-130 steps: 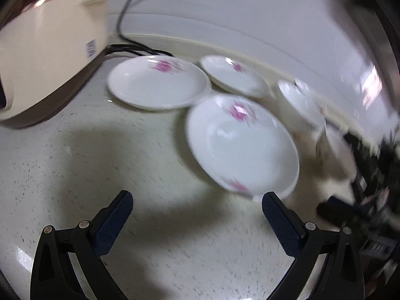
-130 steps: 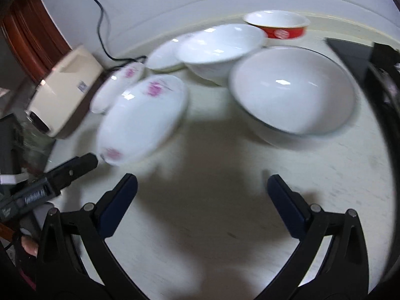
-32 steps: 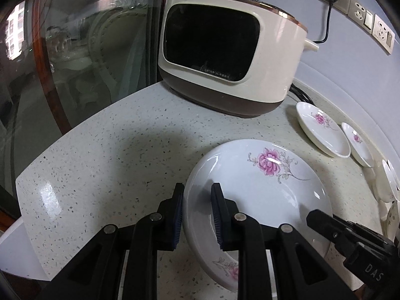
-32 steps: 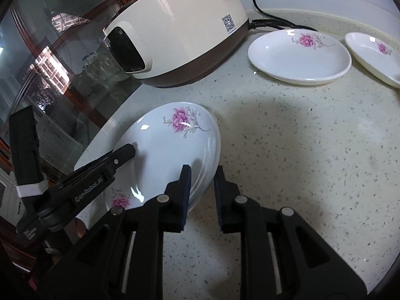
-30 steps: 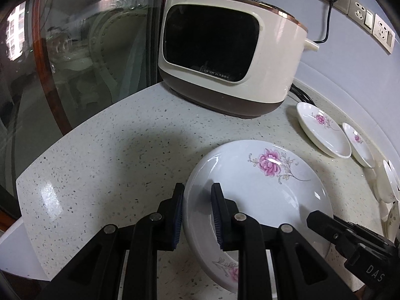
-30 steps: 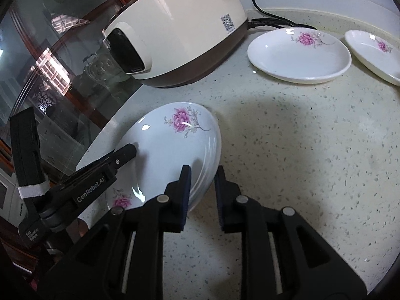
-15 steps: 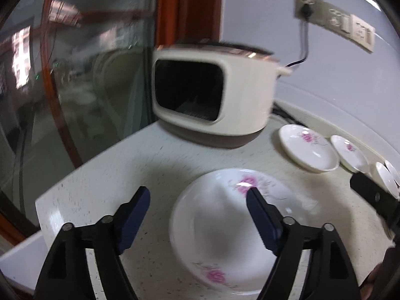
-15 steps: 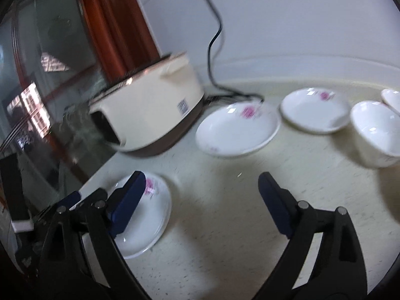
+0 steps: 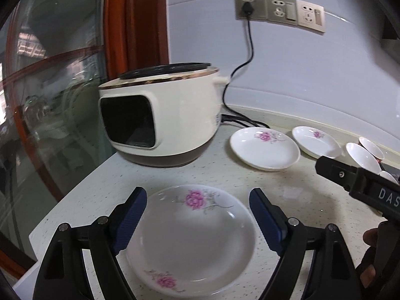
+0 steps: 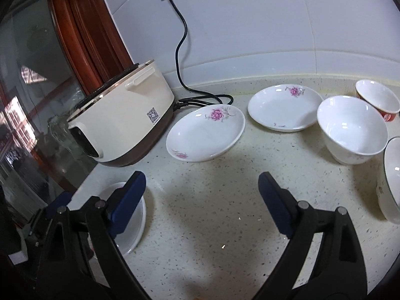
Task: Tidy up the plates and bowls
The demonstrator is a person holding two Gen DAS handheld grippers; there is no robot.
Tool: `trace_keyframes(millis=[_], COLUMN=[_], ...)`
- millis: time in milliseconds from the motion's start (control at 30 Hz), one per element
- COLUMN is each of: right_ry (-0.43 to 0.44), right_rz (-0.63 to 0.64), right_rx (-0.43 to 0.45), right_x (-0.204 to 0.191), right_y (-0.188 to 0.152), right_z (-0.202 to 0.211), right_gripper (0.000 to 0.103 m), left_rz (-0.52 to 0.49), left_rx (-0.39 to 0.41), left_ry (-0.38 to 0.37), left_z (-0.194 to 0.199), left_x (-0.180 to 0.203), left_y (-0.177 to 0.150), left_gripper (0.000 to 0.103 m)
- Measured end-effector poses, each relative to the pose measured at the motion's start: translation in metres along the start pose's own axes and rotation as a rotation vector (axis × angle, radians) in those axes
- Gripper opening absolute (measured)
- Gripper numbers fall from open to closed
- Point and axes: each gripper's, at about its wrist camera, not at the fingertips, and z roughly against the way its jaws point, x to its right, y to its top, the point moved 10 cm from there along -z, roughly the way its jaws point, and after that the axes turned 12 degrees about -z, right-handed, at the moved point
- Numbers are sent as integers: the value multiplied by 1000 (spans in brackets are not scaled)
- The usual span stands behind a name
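Observation:
A white plate with pink flowers [image 9: 192, 240] lies flat on the speckled counter near its left corner. My left gripper [image 9: 197, 194] hovers over the plate, open, its blue pads apart on either side and touching nothing. In the right wrist view the same plate [image 10: 137, 227] shows partly behind my left finger. My right gripper [image 10: 202, 178] is open over bare counter, to the right of the plate. Two more flowered plates [image 10: 206, 135] [image 10: 285, 107] lie further back. A white bowl [image 10: 352, 132], a red bowl [image 10: 377, 100] and a larger bowl [image 10: 391, 175] stand at the right.
A cream rice cooker [image 9: 162, 115] stands behind the plate, its black cable [image 9: 250, 50] running to a wall socket. The counter's edge [image 9: 75, 200] drops off at the left beside a glass door. A person's hand [image 9: 372, 237] holds the right gripper.
Both grippers were shut on the plate's rim a second ago. They have let go, opened wide and drawn back and up. The plate now rests on the counter.

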Motion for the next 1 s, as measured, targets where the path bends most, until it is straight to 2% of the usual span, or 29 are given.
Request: trace_keyframes(millis=[300,467,567,667,767,900,1000], right_ry=[55,46,63,49,41,-9,-39], right_rz=[-159,-177,-217,-227,-238,-231,-229], right_rx=[-116,-126,-125,-123,-115,-116,-125], right_x=[22,29,37,45,46,47,46], right_y=[-7,-9,-6,-4,1,8,14], right_z=[-19,-25,-28,-34,-42,-57,-73], right_gripper=[93,92,92,92,89,87,85], left_rz=[-31,-49,-63,-39,4,95,114], left_rx=[15,18,52,78,126,170,198], left_ry=[-55,-109,-103,-133,-115,-151,-175], left_z=[-10,-19,-21,-21,-18,-17,-13], left_x=[20,38,45,48,39,31,29], left_y=[13,24,32,32,30,20,25], left_gripper=[85,85,86,86,86,86,86])
